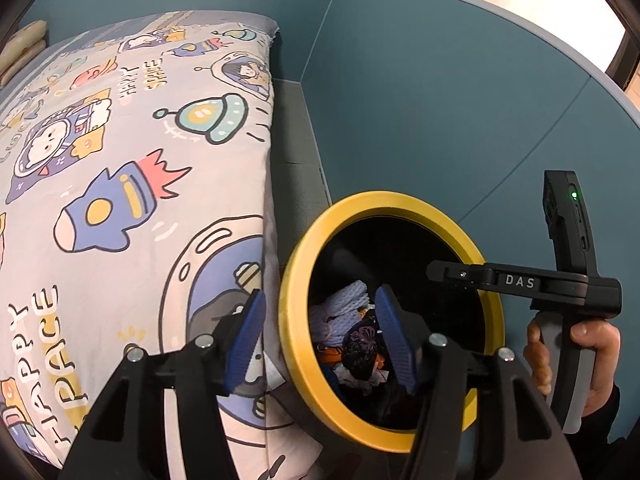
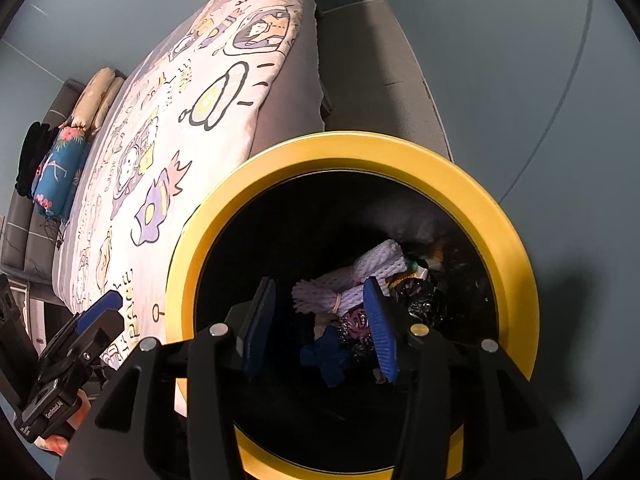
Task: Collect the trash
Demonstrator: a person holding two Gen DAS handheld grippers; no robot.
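A black bin with a yellow rim [image 1: 294,344] [image 2: 400,152] stands on the floor beside the bed. Inside lie white foam netting [image 2: 360,276] [image 1: 344,308], a crumpled black wrapper [image 2: 424,300] and a dark blue scrap [image 2: 324,354]. My right gripper [image 2: 320,328] hangs open over the bin's mouth, pointing steeply down, with nothing between its blue pads. My left gripper [image 1: 320,340] is open too. It hovers over the bin's left rim with no item in it. One of its blue pads [image 2: 102,309] shows at the lower left of the right wrist view.
The bed with a cartoon space-print cover [image 1: 120,200] [image 2: 180,120] sits right against the bin's left side. Pillows [image 2: 60,172] lie at its far end. Blue-grey floor [image 1: 440,100] spreads to the right. A hand [image 1: 596,356] grips the right tool's handle [image 1: 568,360].
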